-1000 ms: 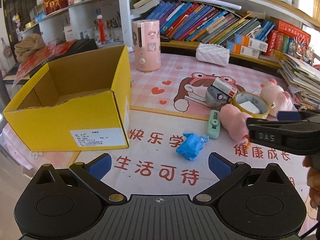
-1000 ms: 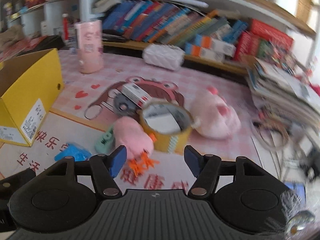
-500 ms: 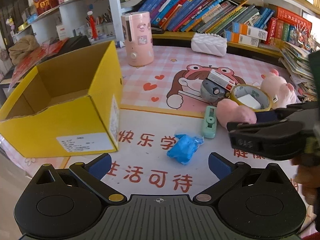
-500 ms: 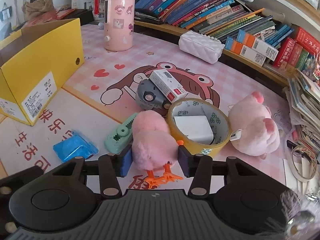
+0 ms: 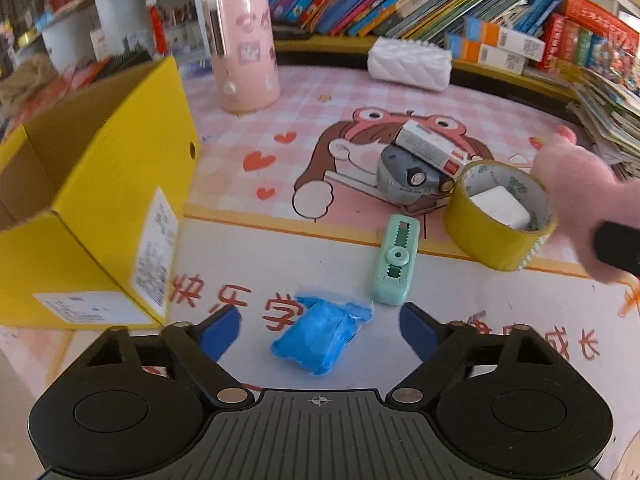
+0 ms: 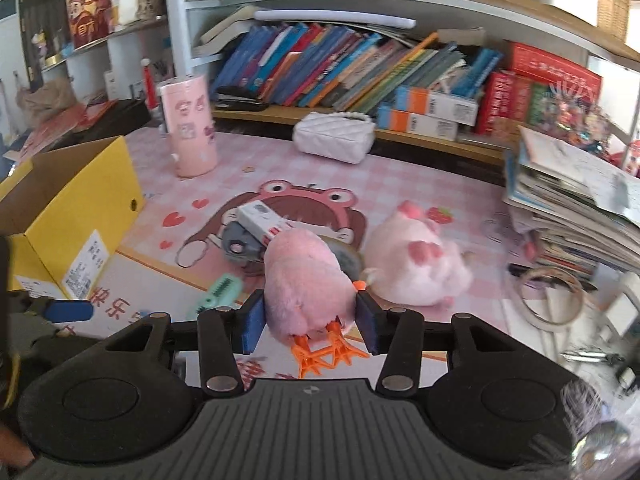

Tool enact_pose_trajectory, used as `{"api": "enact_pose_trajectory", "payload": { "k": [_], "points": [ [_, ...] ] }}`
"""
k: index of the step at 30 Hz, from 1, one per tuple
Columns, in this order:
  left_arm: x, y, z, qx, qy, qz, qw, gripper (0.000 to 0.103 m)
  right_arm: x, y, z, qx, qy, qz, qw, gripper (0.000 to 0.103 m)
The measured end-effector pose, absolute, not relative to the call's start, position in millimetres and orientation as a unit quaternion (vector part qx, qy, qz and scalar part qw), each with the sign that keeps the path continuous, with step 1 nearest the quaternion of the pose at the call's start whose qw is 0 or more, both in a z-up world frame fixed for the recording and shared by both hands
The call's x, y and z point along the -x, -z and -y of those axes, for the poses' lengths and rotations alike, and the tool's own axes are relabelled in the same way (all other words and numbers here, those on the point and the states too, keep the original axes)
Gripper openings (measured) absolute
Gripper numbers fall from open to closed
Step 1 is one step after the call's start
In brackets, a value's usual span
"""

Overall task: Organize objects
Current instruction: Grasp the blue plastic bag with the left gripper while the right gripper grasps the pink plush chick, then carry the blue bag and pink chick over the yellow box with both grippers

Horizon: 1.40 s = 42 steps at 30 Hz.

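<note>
Left wrist view, read from left to right: the yellow cardboard box [image 5: 96, 216] stands open-topped on the counter [image 5: 248, 248], a pink canister [image 5: 245, 50] behind it. The left tool [image 5: 318, 330] hangs with its jaws closing, pads not yet touching the blue packet [image 5: 316, 334] that lies on the counter between them. Just beyond sits the mint-green tape dispenser [image 5: 395, 261], then a grey gadget [image 5: 404, 178] with a white carton [image 5: 434, 148] on it, then the yellow tape roll [image 5: 500, 216] ringing a white block [image 5: 500, 205]. At the right edge the pink plush chick [image 6: 306, 280] is clamped in the right tool [image 6: 310, 320], orange feet dangling, in front of the tape roll and beside the pink plush pig [image 6: 416, 266]; stacked papers [image 6: 572, 208] crowd the far right. A second ago the left tool was fully spread and farther from the packet, and the chick lay on the counter ungripped.
</note>
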<state>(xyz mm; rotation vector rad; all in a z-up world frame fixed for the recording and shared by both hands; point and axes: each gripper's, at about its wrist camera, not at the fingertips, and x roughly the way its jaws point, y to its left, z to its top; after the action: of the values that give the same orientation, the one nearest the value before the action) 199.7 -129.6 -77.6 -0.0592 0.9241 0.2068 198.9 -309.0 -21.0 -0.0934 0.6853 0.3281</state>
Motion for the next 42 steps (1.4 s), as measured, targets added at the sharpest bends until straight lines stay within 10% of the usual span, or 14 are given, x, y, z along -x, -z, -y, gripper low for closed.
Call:
{"api": "enact_pose_trajectory", "payload": {
  "k": [12, 42],
  "points": [
    [-199.0, 83.4, 126.1, 0.057, -0.092, -0.458, 0.882, 0.026, -193.0, 21.4, 324.0, 0.039, -0.133, -0.335, 0.932, 0.045],
    [-103.2, 17.4, 77.4, 0.077, -0.016, -0.341, 0.937, 0.024, -131.6, 24.7, 261.6, 0.036, -0.121, -0.368, 0.921, 0.045]
  ]
}}
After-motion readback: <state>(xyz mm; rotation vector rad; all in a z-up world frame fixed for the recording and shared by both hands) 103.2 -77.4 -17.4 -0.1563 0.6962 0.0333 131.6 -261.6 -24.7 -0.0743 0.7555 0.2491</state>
